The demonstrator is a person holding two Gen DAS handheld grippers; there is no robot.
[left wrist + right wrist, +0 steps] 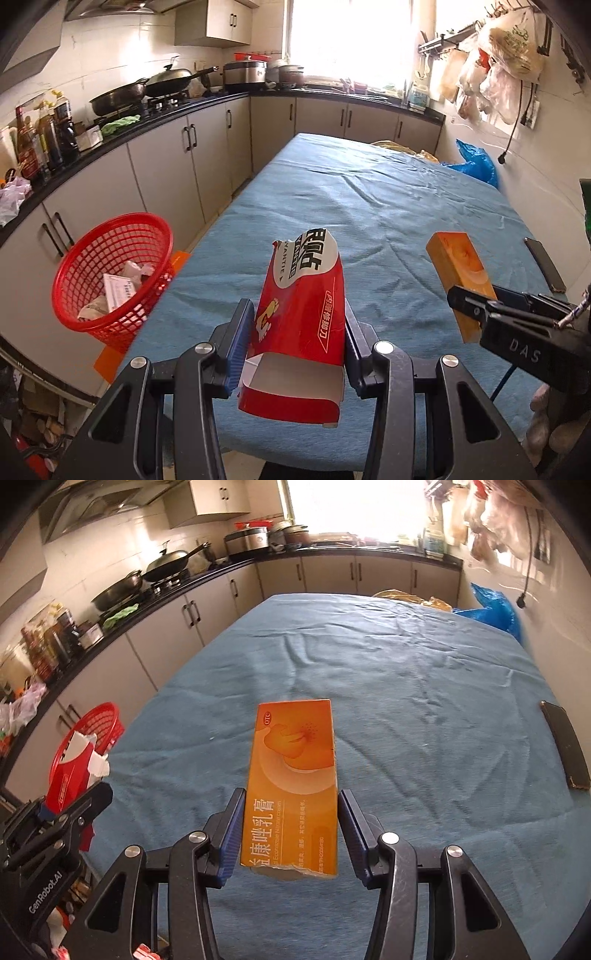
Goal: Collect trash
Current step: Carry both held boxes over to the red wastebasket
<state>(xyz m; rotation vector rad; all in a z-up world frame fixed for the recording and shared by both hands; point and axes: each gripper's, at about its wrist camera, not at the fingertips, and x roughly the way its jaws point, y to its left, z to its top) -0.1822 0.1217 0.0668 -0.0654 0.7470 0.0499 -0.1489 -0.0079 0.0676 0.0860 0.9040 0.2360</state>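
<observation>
Left gripper clamps red carton near table edge; right gripper clamps orange box above bare cloth.

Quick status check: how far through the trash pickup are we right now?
Done: the red basket already holds crumpled paper scraps. In hand: the left tongs grip a torn red carton, and the right tongs carry an orange box. Left: dropping both into the basket. The blue tablecloth shows no other loose trash.
</observation>
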